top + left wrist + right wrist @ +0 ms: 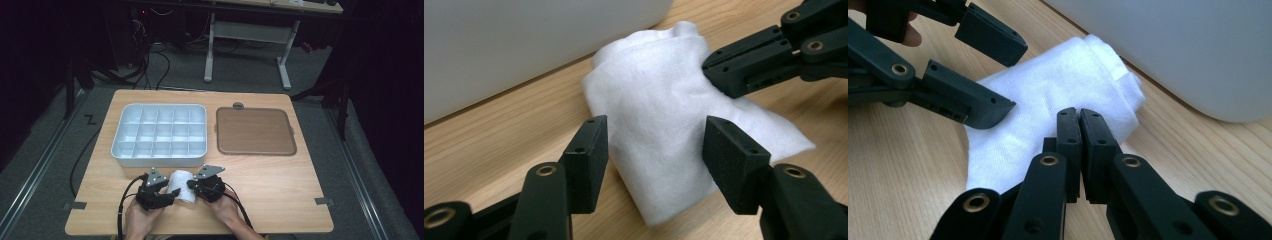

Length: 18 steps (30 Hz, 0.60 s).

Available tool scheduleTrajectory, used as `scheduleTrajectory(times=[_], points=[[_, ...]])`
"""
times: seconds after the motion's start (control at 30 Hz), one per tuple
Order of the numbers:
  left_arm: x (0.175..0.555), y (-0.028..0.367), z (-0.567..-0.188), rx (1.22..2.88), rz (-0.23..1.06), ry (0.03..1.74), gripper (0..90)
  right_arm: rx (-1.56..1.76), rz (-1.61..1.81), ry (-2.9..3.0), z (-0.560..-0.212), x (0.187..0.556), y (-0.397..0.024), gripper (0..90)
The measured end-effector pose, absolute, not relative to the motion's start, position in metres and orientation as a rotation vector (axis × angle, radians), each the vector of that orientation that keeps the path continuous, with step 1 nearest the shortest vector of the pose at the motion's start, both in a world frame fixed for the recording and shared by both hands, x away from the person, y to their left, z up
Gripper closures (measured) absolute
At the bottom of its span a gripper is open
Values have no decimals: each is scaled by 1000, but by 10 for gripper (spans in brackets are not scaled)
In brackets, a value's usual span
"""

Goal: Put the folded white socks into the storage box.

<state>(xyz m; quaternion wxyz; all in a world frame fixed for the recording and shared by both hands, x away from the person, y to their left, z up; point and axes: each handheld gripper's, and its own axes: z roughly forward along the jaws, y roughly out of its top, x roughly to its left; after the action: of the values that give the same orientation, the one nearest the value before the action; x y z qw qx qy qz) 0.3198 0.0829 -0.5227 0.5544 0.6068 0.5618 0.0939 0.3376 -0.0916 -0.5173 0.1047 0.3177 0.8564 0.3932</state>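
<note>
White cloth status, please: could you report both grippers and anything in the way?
Left gripper open, jaws astride the white cloth. Right gripper shut, tips on the cloth. Cloth bunched on the table, beside the compartment tray. Nothing in the way.

The light wooden counter (280,185) stands on a grey floor (45,150) in a dim room. Beyond the counter's far edge stands a desk on a white metal frame (247,37), with black cables (155,60) lying on the floor left of that frame. Farther back, everything is dark.

Table evenly lit, surroundings dark; close-ups slightly soft.
</note>
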Motion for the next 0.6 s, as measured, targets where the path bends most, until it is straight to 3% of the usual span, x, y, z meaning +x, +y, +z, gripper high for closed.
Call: scheduleTrajectory(times=[0.6], points=[[337, 92, -505, 1300, 192, 1409, 339, 943, 1228, 2451, -502, 333, -108, 795]])
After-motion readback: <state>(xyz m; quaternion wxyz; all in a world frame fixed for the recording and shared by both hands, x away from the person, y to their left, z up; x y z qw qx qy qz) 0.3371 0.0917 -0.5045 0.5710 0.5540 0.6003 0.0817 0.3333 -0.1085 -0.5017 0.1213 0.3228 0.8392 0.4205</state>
